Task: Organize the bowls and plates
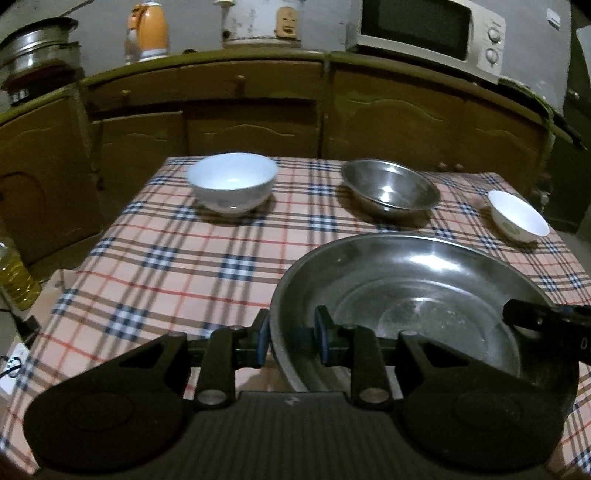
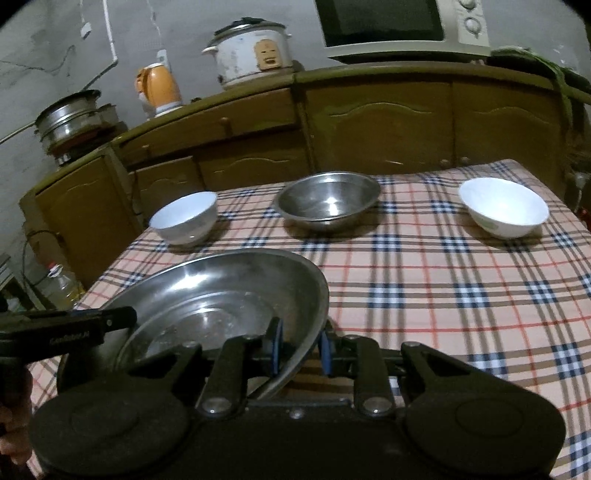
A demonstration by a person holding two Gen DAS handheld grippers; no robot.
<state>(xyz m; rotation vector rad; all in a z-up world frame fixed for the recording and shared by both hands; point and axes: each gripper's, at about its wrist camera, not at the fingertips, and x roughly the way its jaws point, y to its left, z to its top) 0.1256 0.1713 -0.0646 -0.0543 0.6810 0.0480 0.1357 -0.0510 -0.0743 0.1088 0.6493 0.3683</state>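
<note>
A large steel basin (image 1: 417,295) hangs above the plaid tablecloth (image 1: 166,266), held from both sides. My left gripper (image 1: 291,341) is shut on its left rim, one pad outside and one inside. My right gripper (image 2: 301,347) is shut on the right rim of the same large steel basin (image 2: 221,295). Each gripper's tip shows in the other's view, the right gripper (image 1: 546,317) and the left gripper (image 2: 92,325). Farther back stand a deep white bowl (image 1: 232,182) (image 2: 184,218), a smaller steel bowl (image 1: 389,188) (image 2: 328,199) and a shallow white bowl (image 1: 517,216) (image 2: 502,206).
Wooden cabinets (image 1: 251,107) run behind the table, bearing a microwave (image 1: 432,31), a rice cooker (image 2: 251,53), an orange kettle (image 1: 147,31) and stacked steel pots (image 1: 37,48). A bottle of oil (image 1: 14,277) stands on the floor at the left. Bare cloth lies between the bowls and the table's front.
</note>
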